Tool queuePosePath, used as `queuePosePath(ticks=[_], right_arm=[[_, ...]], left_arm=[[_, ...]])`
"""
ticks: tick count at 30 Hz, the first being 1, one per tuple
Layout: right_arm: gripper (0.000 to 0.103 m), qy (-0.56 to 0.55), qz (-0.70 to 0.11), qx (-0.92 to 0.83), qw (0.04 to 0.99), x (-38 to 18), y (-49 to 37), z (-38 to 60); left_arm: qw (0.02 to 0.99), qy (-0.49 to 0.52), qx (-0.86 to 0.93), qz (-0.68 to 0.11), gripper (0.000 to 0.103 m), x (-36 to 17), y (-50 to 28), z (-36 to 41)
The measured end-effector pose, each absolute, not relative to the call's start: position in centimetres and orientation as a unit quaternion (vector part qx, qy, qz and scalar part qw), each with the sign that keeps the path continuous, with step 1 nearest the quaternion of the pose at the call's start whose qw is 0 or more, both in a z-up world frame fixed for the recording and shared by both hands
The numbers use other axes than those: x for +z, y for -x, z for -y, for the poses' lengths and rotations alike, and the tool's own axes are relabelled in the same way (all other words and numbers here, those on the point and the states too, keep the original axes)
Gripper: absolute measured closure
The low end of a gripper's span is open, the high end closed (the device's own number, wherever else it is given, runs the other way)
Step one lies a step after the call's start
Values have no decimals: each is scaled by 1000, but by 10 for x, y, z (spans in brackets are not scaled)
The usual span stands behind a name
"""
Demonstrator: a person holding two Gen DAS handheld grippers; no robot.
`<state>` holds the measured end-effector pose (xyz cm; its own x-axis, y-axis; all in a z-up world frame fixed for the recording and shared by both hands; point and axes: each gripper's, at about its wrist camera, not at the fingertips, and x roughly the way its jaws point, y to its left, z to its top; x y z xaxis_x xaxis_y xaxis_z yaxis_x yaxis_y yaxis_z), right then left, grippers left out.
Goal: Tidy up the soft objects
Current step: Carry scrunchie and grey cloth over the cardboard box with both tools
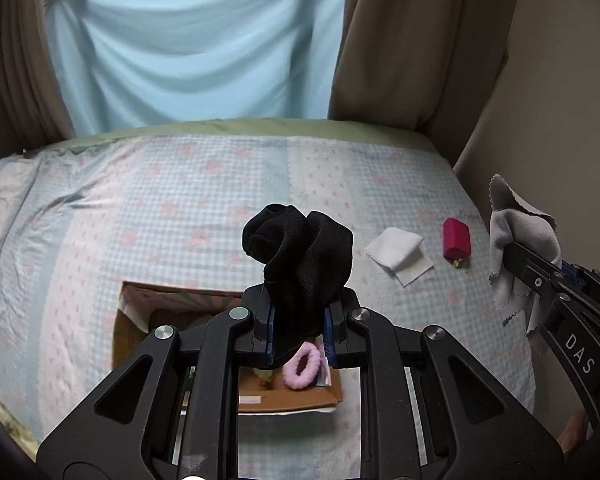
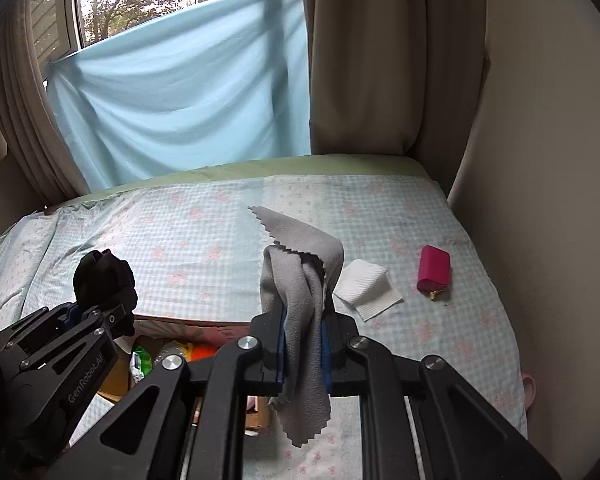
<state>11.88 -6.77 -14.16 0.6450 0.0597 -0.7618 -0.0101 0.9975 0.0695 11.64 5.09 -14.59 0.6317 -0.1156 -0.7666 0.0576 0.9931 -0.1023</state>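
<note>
My left gripper point(image 1: 299, 334) is shut on a bunched black sock point(image 1: 300, 256) and holds it above an open cardboard box point(image 1: 132, 340) on the bed. A pink fluffy hair tie point(image 1: 302, 367) lies in the box. My right gripper point(image 2: 303, 350) is shut on a grey cloth point(image 2: 300, 300) with pinked edges, held above the bed to the right of the box point(image 2: 160, 354). The left gripper with the sock point(image 2: 104, 276) shows at the left of the right wrist view. The right gripper with the cloth point(image 1: 516, 236) shows at the right of the left wrist view.
A folded white cloth point(image 1: 398, 254) point(image 2: 362, 286) and a small red pouch point(image 1: 456, 242) point(image 2: 433, 268) lie on the checked bedspread point(image 1: 180, 208) to the right. A blue sheet point(image 1: 188, 40) and beige curtains point(image 1: 420, 40) hang behind the bed. A wall point(image 2: 540, 160) stands at right.
</note>
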Motion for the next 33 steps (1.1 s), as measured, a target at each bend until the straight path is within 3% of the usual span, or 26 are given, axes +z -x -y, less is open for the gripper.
queuePosePath(ticks=[14,33], right_arm=[[90,-25,-468,82,880,-182,-132,-58],[90,-26,-612,55,789,-307,-187,-88]], left_arm=[[893,46,13,-447,88,-162,-100,-198],[806,12,-46,-590,88,-305,-146,-239]])
